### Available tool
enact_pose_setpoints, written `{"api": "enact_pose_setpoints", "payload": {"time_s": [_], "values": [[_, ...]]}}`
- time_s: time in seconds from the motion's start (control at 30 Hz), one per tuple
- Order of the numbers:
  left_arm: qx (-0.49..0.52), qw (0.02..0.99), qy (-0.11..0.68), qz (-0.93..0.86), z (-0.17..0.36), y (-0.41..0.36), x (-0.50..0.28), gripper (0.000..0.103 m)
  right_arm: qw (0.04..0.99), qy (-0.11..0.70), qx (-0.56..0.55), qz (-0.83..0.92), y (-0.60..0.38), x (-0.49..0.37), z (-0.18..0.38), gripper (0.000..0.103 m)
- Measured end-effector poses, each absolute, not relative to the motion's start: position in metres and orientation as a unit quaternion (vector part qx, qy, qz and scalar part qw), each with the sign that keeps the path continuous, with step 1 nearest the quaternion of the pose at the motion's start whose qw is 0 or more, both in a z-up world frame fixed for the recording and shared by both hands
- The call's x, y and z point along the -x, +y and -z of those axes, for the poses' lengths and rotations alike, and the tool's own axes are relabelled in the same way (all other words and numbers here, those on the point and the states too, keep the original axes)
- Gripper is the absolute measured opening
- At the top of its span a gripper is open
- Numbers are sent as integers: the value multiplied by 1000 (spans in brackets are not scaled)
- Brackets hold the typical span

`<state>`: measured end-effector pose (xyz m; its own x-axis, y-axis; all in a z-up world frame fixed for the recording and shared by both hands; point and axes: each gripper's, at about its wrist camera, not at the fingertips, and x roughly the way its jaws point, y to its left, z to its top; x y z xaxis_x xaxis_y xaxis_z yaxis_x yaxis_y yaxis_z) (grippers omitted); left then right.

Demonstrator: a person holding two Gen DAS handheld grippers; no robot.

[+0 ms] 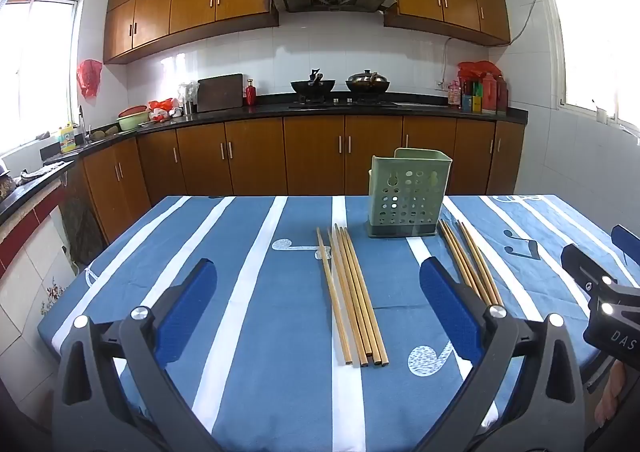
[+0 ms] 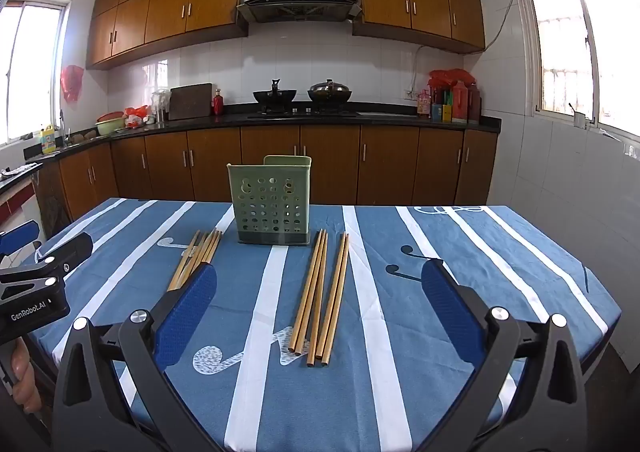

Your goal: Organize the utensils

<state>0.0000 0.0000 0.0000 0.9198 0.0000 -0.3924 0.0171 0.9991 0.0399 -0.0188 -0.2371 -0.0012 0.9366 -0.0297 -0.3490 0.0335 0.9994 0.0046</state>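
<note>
Item: pale green perforated plastic utensil holder (image 1: 408, 194), upright on the blue tablecloth with white stripes and music notes (image 1: 248, 332), toward the table's far side, nothing visible inside it.

Item: left bundle of bamboo chopsticks (image 1: 352, 296), five or so, flat on the cloth just left of the holder. Long axis runs away from me toward the holder's base, near ends fanned slightly toward my side.

Item: right bundle of bamboo chopsticks (image 2: 320, 296), four, in two loose pairs, same lengthwise lie, just right of the holder.

Item: my left gripper (image 1: 318, 306), jaws spread to their widest, holding nothing. The left bundle lies ahead between its blue pads (image 1: 188, 312), so this hand is the nearer one to it.

Item: my right gripper (image 2: 320, 308), likewise fully spread and empty, framing the right bundle.

Judgement: sorting not yet begun; either hand would need to close across the sticks' width.
</note>
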Motion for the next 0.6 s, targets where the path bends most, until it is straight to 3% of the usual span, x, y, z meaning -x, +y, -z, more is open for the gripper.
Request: {"api": "enact_pose_setpoints", "payload": {"time_s": [0.6], "values": [[-20,979,201,5,0,0,0,99,984,177,-6,16,-237,18,1,101]]}}
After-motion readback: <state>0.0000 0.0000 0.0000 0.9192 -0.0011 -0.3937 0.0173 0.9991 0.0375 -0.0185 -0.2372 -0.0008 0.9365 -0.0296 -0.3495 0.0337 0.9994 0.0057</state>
